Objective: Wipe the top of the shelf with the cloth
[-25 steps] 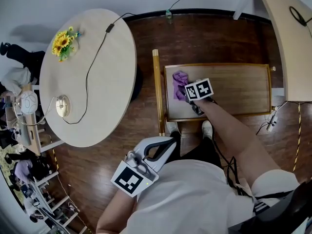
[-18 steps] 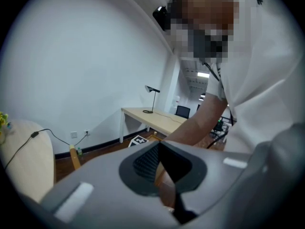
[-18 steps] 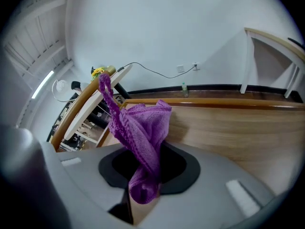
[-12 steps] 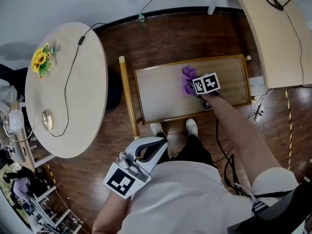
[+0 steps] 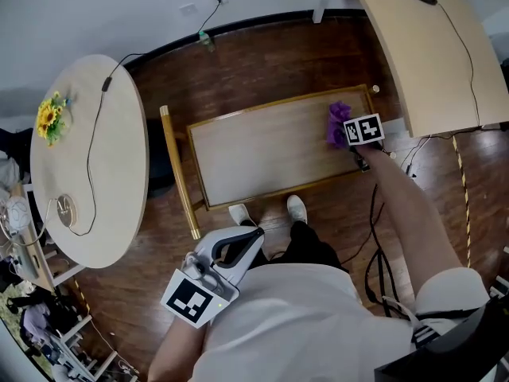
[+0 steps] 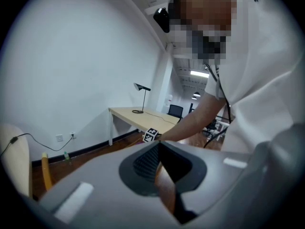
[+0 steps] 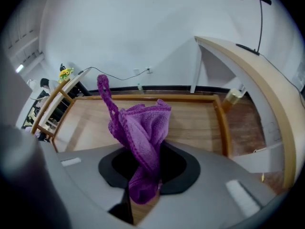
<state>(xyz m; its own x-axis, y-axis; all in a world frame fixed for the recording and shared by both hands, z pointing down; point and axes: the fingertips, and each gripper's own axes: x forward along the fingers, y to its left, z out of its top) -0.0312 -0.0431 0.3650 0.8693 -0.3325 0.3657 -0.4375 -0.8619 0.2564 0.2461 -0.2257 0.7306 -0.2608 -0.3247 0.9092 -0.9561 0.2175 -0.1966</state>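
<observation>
The shelf top (image 5: 262,150) is a pale wooden panel with a raised rim, seen from above in the head view. A purple cloth (image 5: 337,124) lies bunched at its far right end. My right gripper (image 5: 351,139) is shut on the cloth there. In the right gripper view the cloth (image 7: 139,130) sticks up out of the jaws over the shelf top (image 7: 195,120), near its right rim. My left gripper (image 5: 216,270) hangs close to my body, away from the shelf. Its jaws stand shut with nothing between them in the left gripper view (image 6: 159,168).
A round table (image 5: 87,165) with sunflowers (image 5: 49,118) and a cable stands left of the shelf. A long desk (image 5: 429,46) runs along the right. A yellow post (image 5: 178,173) flanks the shelf's left end. My feet (image 5: 266,212) touch its near edge. Cables (image 5: 413,153) lie on the floor at right.
My right gripper has dragged the purple cloth along the shelf top from its left end to its right end. The left gripper has stayed by my body.
</observation>
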